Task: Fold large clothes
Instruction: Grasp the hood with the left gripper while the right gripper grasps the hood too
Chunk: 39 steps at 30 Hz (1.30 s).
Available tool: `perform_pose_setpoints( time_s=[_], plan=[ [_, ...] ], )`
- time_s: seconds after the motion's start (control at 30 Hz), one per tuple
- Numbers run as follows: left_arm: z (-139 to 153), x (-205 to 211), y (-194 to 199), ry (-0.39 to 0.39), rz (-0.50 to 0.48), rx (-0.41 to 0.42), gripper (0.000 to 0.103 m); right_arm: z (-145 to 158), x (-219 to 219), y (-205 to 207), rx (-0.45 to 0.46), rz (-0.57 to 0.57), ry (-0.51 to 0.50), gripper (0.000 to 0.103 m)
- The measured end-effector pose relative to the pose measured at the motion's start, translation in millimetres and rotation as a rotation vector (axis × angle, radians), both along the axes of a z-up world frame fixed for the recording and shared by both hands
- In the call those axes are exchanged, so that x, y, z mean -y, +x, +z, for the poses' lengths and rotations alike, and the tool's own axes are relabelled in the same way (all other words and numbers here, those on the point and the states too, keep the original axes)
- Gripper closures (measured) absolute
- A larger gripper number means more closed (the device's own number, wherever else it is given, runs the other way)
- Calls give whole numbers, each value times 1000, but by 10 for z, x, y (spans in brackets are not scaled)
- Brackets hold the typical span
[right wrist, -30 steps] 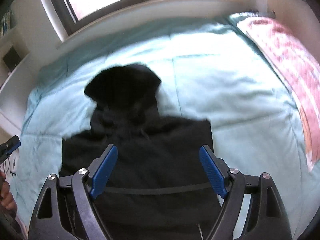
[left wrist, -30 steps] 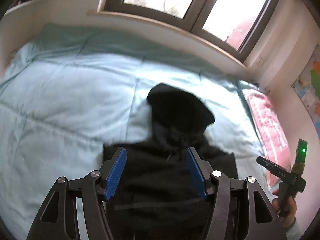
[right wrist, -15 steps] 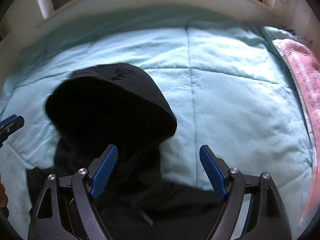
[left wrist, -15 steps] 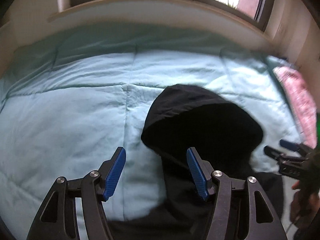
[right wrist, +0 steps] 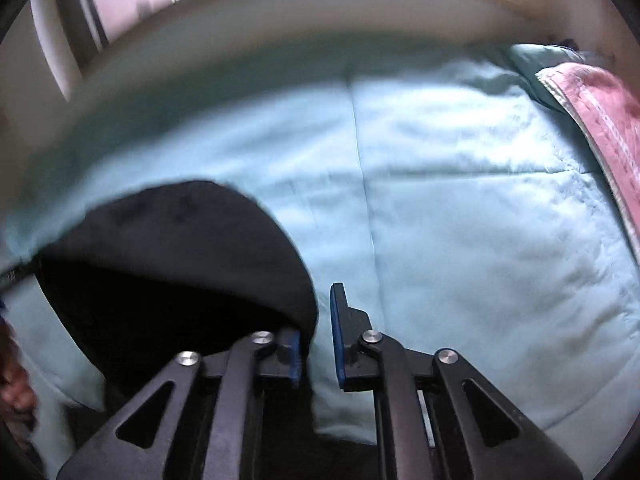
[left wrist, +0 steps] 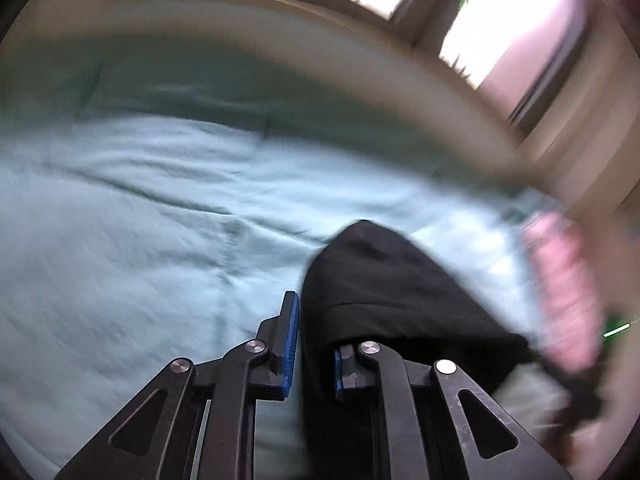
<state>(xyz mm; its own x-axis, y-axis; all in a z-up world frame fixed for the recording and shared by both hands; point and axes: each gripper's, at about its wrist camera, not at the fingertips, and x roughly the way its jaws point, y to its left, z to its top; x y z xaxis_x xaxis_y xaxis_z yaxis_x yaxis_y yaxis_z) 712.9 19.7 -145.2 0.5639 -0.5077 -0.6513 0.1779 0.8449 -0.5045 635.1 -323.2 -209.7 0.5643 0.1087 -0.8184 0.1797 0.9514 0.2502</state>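
Observation:
A black hoodie lies on a light teal quilt [left wrist: 120,240]. Its hood [left wrist: 384,280] shows in the left wrist view and in the right wrist view [right wrist: 172,256]. My left gripper [left wrist: 314,344] is shut on the hood's left edge; the cloth drapes over the right finger. My right gripper [right wrist: 316,340] is shut on the hood's right edge, cloth pinched between the blue pads. Both views are motion-blurred. The hoodie's body is hidden below the grippers.
A pink blanket [right wrist: 600,108] lies along the right side of the bed, also blurred in the left wrist view [left wrist: 568,288]. A window [left wrist: 500,12] and cream sill run along the far edge. The quilt [right wrist: 480,200] spreads wide on both sides.
Both grippers went from wide open above the hoodie to shut on the hood's two edges. They moved forward from the hoodie's body to the hood.

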Motion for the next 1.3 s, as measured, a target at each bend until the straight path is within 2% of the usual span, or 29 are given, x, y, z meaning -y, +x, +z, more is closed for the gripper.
perform_pose_setpoints(
  time_s=[0.03, 0.07, 0.1, 0.13, 0.2, 0.23, 0.3, 0.33, 0.37, 0.47, 0.5, 0.57, 0.67, 0.73, 0.83, 0.9, 1.0, 1.03, 1.1, 1.17, 1.23, 1.27, 1.3],
  plan=[
    [-32, -73, -51, -24, -14, -14, 86, 47, 27, -42, 25, 1, 14, 75],
    [-126, -103, -72, -6, -26, -40, 85, 58, 3, -72, 40, 14, -2, 72],
    [-288, -99, -57, 47, -31, -85, 85, 14, -52, -70, 33, 36, -34, 72],
    [-585, -48, 8, 123, -60, -181, 85, -86, -118, -48, 6, 68, -62, 71],
    [-1311, 71, 130, 294, -132, -408, 84, -398, -203, 11, -86, 126, -47, 71],
    [-1499, 86, 140, 304, -149, -453, 84, -615, -227, 35, -149, 153, -22, 71],
    [-1505, 53, 112, 270, -147, -396, 84, -987, -231, 44, -278, 177, -13, 72],
    [-1417, 25, 81, 268, -145, -371, 84, -1095, -192, 7, -315, 189, 21, 72],
    [-1333, 1, 37, 271, -143, -345, 84, -1079, -148, -41, -309, 185, 42, 71],
    [-1011, -64, -204, 330, -160, -231, 83, -789, 30, -189, -254, 205, 104, 67],
    [-859, -103, -303, 329, -165, -191, 83, -672, 68, -239, -236, 216, 111, 66],
    [-614, -146, -386, 287, -160, -132, 82, -359, 139, -313, -170, 235, 127, 59],
    [-240, -73, -336, 192, -138, -38, 69, 9, 48, -233, -75, 244, 121, 43],
    [-109, 161, -195, 139, -155, -8, 63, 121, -74, -67, -36, 267, 135, 40],
    [-295, 471, -26, 170, -185, -46, 63, -17, -345, 239, -56, 299, 72, 40],
    [-680, 624, 162, 197, -194, -150, 63, -289, -473, 326, -122, 313, 40, 40],
    [-1212, 708, 208, 246, -200, -255, 63, -800, -536, 348, -241, 321, -20, 40],
    [-1374, 690, 209, 231, -192, -273, 63, -971, -539, 337, -277, 322, -34, 40],
    [-1447, 709, 200, 226, -182, -261, 63, -1197, -510, 295, -298, 311, -28, 40],
    [-1423, 755, 205, 254, -192, -243, 63, -1238, -488, 291, -299, 302, -26, 40],
    [-1386, 758, 160, 259, -194, -220, 63, -1141, -486, 325, -310, 311, -33, 40],
    [-1371, 756, 148, 253, -191, -214, 63, -999, -492, 347, -280, 321, -30, 45],
    [-1352, 743, 129, 243, -186, -206, 63, -800, -506, 371, -217, 341, -12, 46]
  ],
)
